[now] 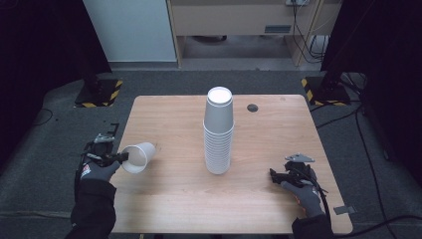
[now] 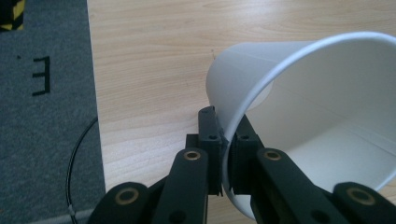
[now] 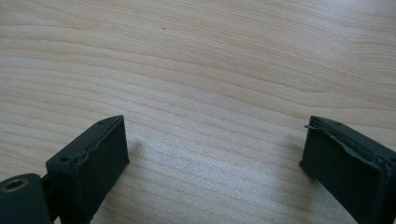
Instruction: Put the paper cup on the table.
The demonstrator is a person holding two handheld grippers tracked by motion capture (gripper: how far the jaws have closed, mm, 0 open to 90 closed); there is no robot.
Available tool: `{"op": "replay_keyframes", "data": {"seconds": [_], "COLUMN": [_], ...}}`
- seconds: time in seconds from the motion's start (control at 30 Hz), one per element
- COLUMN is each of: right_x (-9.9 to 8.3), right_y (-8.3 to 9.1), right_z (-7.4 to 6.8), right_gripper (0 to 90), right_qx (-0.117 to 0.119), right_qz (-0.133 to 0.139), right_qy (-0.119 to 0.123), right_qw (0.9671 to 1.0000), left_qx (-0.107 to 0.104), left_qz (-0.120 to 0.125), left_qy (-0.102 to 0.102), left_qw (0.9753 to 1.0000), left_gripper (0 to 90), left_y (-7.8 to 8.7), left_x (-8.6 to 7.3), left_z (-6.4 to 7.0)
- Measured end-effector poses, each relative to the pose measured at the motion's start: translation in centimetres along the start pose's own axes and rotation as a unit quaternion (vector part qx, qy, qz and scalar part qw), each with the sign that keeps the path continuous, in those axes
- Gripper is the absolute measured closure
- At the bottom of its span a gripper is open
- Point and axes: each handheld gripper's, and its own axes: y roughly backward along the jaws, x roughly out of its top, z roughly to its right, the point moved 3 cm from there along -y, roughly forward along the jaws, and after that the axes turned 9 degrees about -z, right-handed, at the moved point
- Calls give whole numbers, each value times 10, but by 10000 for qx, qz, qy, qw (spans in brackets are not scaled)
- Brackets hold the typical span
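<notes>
Pinching a white cup's [image 2: 322, 116] rim, the left claw [image 2: 225, 140] holds it tilted.

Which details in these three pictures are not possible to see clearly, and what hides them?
- Number of cups in the stack: high view, rims too small and close together.
- Base of the single cup: left gripper view, hidden by its own wall; the right picture edge cuts off its rim.
- Dark round spot on the table: high view, too small to identify.
- Right gripper body: right gripper view, cut off by the bottom edge.
</notes>
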Motion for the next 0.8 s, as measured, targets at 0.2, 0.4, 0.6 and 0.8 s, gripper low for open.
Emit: {"op": "replay_keyframes", "data": {"seconds": [0.2, 0.4, 0.6, 0.8], "right_x": [0, 0, 0, 0], "right_y": [0, 0, 0, 0], "right_z": [0, 0, 0, 0], "right_gripper": [68, 66, 64, 63], "right_qx": [-1, -5, -4, -2], "right_qz": [-1, -7, -12, -13], "right_qy": [-1, 4, 2, -1], "right_qw": [10000, 10000, 10000, 10000], "left_qx": [15, 100, 88, 88], "left_qz": [-551, -980, -1505, -1897], "left_qy": [112, 188, 182, 197], "left_qw": [9984, 9950, 9884, 9816], "left_gripper": [858, 858, 859, 858], "left_y": [-3, -8, -8, -9], "left_x": [4, 7, 12, 17], "left_z": [-5, -9, -6, -1]}}
